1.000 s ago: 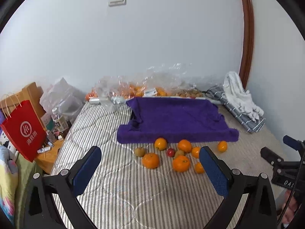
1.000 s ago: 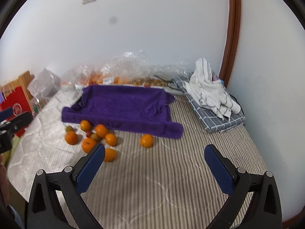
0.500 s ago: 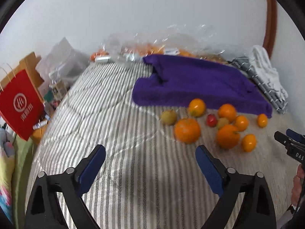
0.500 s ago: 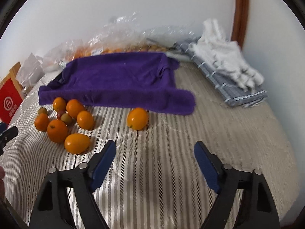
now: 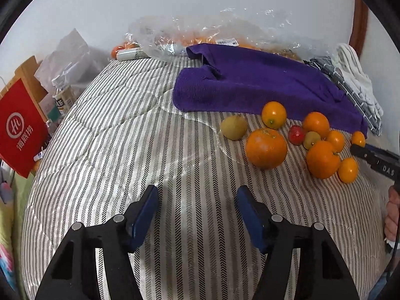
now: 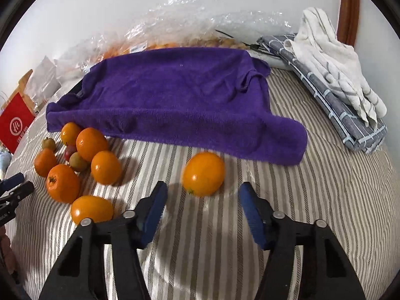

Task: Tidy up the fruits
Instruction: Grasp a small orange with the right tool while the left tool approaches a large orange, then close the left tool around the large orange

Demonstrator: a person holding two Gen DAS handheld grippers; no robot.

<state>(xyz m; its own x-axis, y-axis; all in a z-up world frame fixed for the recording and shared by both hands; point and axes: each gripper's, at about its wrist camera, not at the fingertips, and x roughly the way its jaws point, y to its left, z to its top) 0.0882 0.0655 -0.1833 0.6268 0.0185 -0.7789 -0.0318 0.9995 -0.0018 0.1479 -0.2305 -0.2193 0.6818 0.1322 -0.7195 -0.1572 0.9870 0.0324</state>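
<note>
Several fruits lie loose on the striped bed in front of a purple towel (image 5: 255, 85) (image 6: 175, 100). In the left wrist view a big orange (image 5: 266, 148) sits ahead and right of my left gripper (image 5: 197, 197), with a yellow-green fruit (image 5: 234, 127) and a small red one (image 5: 296, 134) nearby. The left jaws are closing with only bedding between them. In the right wrist view a lone orange (image 6: 203, 173) rests just beyond my right gripper (image 6: 202, 195); its jaws are closing too, the pads not touching the fruit. The main cluster of oranges (image 6: 91, 143) lies to its left.
Clear plastic bags of fruit (image 5: 200, 35) line the wall behind the towel. Folded grey and white cloths (image 6: 332, 75) lie at the right. A red paper bag (image 5: 20, 127) and bottles stand off the bed's left edge. A person's hand (image 5: 392, 215) holds the right gripper.
Both grippers have dropped toward the bed and come closer to the fruit. Their jaws have narrowed from wide open. The fruit has not moved.
</note>
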